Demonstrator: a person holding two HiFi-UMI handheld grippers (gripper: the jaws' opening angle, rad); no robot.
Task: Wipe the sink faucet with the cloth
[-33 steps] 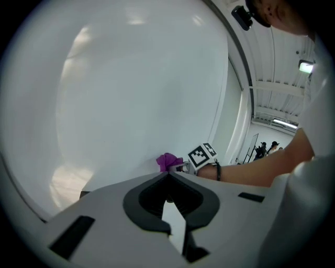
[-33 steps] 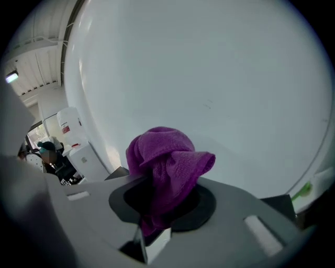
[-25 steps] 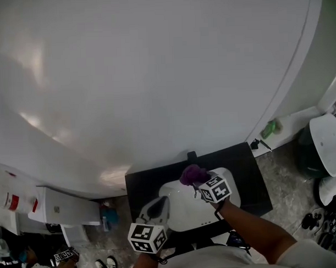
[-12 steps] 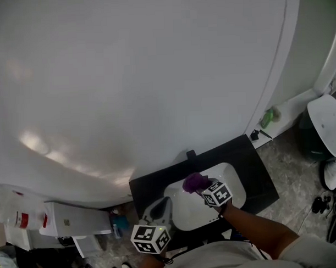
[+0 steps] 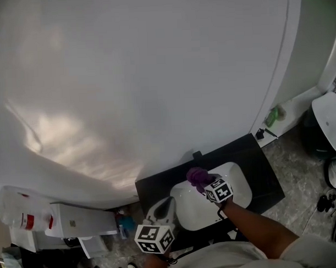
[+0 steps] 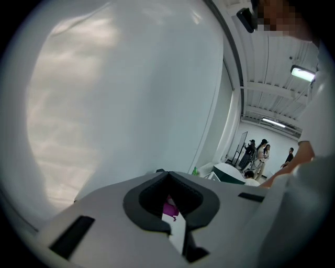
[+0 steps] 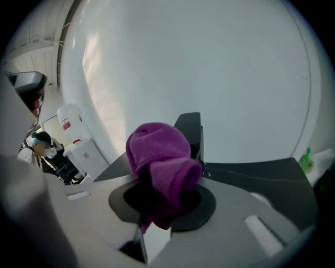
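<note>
A black faucet (image 5: 197, 155) stands at the back of a white sink basin (image 5: 236, 195) set in a black counter (image 5: 153, 187). My right gripper (image 5: 208, 184) is shut on a bunched purple cloth (image 5: 197, 177), just in front of the faucet. In the right gripper view the cloth (image 7: 159, 159) bulges out of the right gripper (image 7: 157, 209) and covers part of the faucet (image 7: 191, 131); I cannot tell whether they touch. My left gripper (image 5: 163, 209) hovers over the basin's left rim, shut and empty. Through the thin slit of the left gripper (image 6: 175, 222) a bit of the cloth (image 6: 170, 209) shows.
A large white wall fills the space behind the counter. A green bottle (image 5: 273, 117) stands on a white ledge at the right. A white cabinet (image 5: 77, 224) and a water dispenser (image 5: 22, 212) stand at the left. Several people (image 6: 256, 152) are far off.
The head view has shifted, so the sink sits a little further right. My right gripper and the cloth stay close in front of the faucet. The left gripper has hardly moved.
</note>
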